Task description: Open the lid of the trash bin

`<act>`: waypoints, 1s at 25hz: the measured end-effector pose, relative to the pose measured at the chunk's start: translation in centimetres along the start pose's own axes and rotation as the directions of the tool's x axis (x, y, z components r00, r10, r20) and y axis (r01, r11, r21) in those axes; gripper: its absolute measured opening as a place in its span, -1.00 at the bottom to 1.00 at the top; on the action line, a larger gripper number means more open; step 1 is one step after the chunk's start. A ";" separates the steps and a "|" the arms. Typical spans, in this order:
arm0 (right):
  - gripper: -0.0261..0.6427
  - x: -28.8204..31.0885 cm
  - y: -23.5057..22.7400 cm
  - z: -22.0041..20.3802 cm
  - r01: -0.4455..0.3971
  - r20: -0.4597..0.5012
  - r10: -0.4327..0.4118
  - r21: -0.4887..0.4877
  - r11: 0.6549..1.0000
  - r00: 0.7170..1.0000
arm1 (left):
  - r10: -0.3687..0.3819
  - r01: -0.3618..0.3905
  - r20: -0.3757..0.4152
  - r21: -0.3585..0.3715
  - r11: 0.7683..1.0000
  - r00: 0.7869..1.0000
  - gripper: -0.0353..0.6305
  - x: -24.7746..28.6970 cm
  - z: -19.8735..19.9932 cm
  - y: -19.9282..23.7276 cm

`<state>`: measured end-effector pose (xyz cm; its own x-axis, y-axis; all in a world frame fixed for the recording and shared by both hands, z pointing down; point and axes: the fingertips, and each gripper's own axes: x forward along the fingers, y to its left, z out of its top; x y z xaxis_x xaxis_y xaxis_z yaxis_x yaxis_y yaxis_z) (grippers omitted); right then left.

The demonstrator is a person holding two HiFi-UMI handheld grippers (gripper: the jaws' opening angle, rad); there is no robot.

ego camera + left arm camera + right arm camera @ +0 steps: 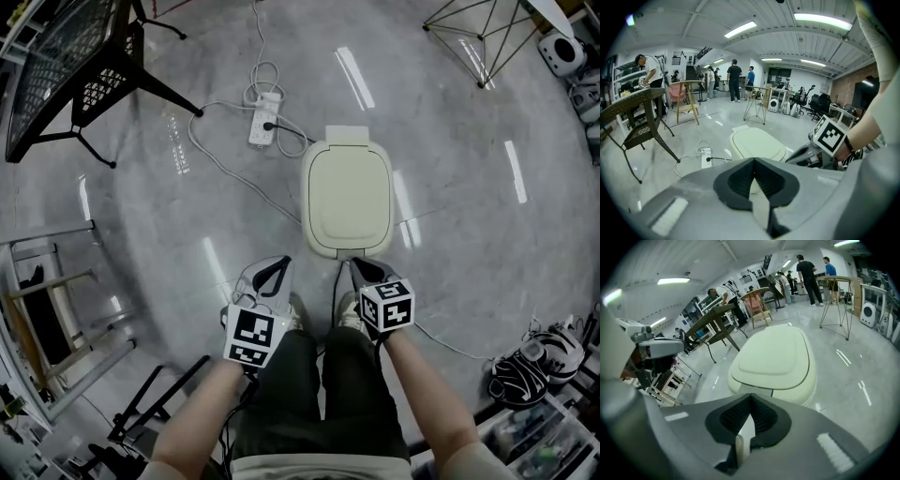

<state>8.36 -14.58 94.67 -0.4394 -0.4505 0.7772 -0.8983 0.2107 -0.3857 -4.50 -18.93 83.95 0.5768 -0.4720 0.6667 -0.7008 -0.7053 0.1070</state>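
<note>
A cream trash bin (347,197) stands on the grey floor with its lid down flat. It also shows in the left gripper view (757,144) and fills the middle of the right gripper view (773,357). My right gripper (356,265) is shut and empty, with its tips just at the bin's near front edge (751,395). My left gripper (284,262) is shut on nothing too. It hangs a little left of the bin's front and points at the bin (753,160).
A power strip (263,117) with looping cables lies on the floor behind and left of the bin. A black mesh chair (66,66) stands far left and a wire stand (478,28) far right. Shoes (534,361) lie near right. People (734,79) stand far off.
</note>
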 end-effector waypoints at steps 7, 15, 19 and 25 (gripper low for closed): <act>-0.91 0.6 -0.2 -1.1 0.032 -0.053 -0.035 -0.057 0.998 0.998 | 0.003 -0.003 -0.010 0.004 1.000 1.000 -0.89 -0.6 -0.1 0.6; -0.91 -5.9 3.2 4.5 0.045 -0.018 -0.046 -0.019 0.999 0.999 | 0.006 -0.006 0.013 0.010 1.000 1.000 -0.89 -6.3 5.4 0.5; -0.91 -12.3 6.5 9.1 0.020 0.059 -0.018 -0.023 1.000 0.998 | 0.013 -0.014 0.043 0.028 1.000 0.999 -0.89 -10.2 10.1 0.1; -0.91 -22.0 11.2 16.6 0.001 0.197 0.012 -0.066 0.998 0.980 | 0.024 -0.034 0.120 0.080 0.996 0.992 -0.89 -16.0 18.4 -0.5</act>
<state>8.08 -16.73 65.01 -0.4398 -0.6096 0.6595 -0.8973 0.2670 -0.3515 -5.65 -20.79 59.68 0.6061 -0.5489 0.5757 -0.6839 -0.7292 0.0246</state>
